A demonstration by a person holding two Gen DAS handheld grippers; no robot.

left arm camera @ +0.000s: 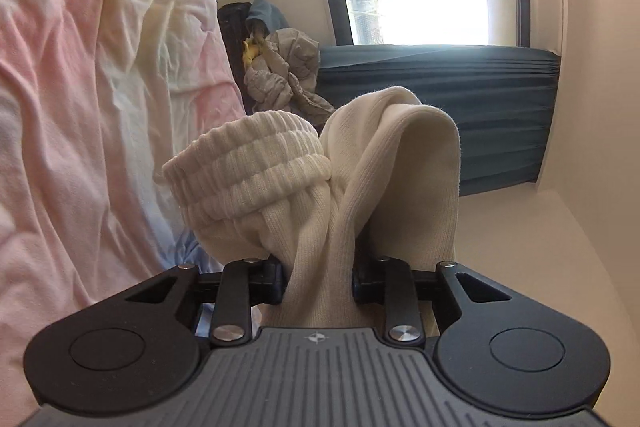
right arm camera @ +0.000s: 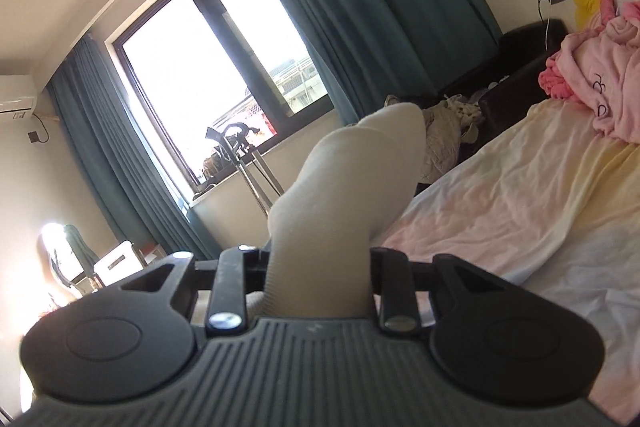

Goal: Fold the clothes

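Observation:
My left gripper (left arm camera: 319, 283) is shut on cream ribbed socks (left arm camera: 320, 187); a rolled cuff (left arm camera: 248, 163) bulges to the left and a folded loop stands up to the right. My right gripper (right arm camera: 318, 277) is shut on a cream sock (right arm camera: 348, 179) whose toe end sticks up and away from the jaws. Both are held in the air beside the bed (right arm camera: 520, 195), which has a pastel pink, yellow and blue sheet. The fingertips of both grippers are hidden by the fabric.
A pile of pink clothes (right arm camera: 592, 75) lies at the head of the bed. A beige garment heap (left arm camera: 280, 75) sits on a dark seat (right arm camera: 516, 67) by the bed. A window (right arm camera: 208, 67) with teal curtains (right arm camera: 360, 7) and a metal stand (right arm camera: 256, 175) are behind.

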